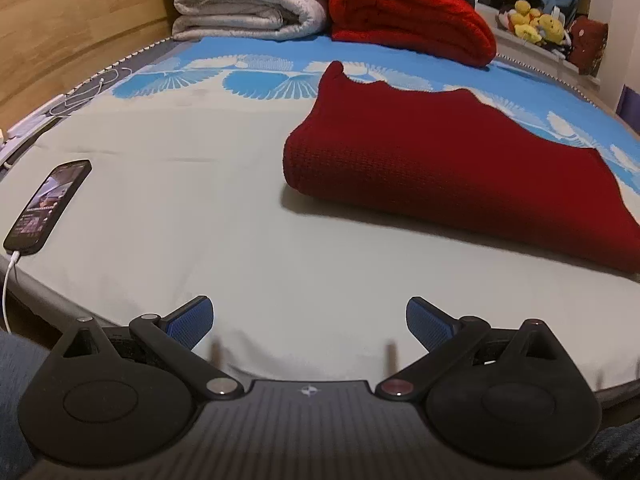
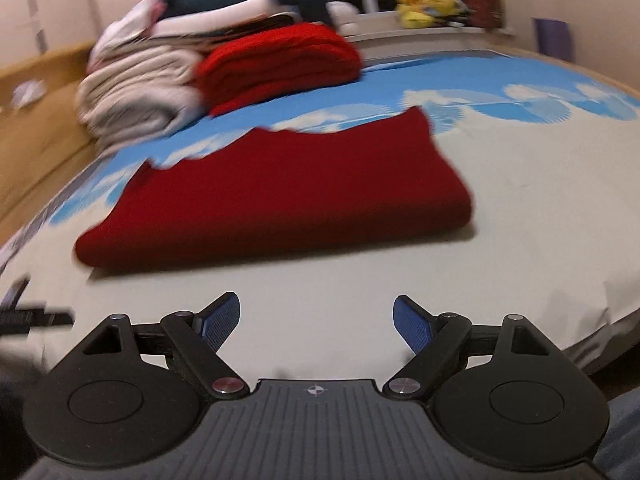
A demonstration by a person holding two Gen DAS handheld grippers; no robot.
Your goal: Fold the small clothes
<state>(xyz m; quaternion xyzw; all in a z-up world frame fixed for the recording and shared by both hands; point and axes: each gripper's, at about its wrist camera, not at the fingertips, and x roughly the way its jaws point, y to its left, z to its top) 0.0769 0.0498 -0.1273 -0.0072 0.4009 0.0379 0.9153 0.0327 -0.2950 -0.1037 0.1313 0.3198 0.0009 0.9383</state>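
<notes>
The bed [image 1: 168, 208] fills both views, its sheet grey near the camera and blue-patterned farther back, with a white blanket stack [image 1: 244, 0] and a folded red blanket [image 1: 412, 20] at the far end. The red garment [image 1: 440, 160] lies flat on the sheet ahead of both grippers, apart from them, already doubled into a thick slab with a rounded fold along its near-left edge. Its long axis seems to run across the bed, left to right, with the uneven free edges facing the blankets. A phone [image 1: 48, 204] on a cable rests at the left edge. The left gripper [image 1: 308, 324] and right gripper [image 2: 316, 322] both hover low over bare sheet, jaws spread wide, holding nothing. I judge this a pause between folds: the next move calls for reaching to an end of the garment, pinching both layers, and carrying it over evenly.
</notes>
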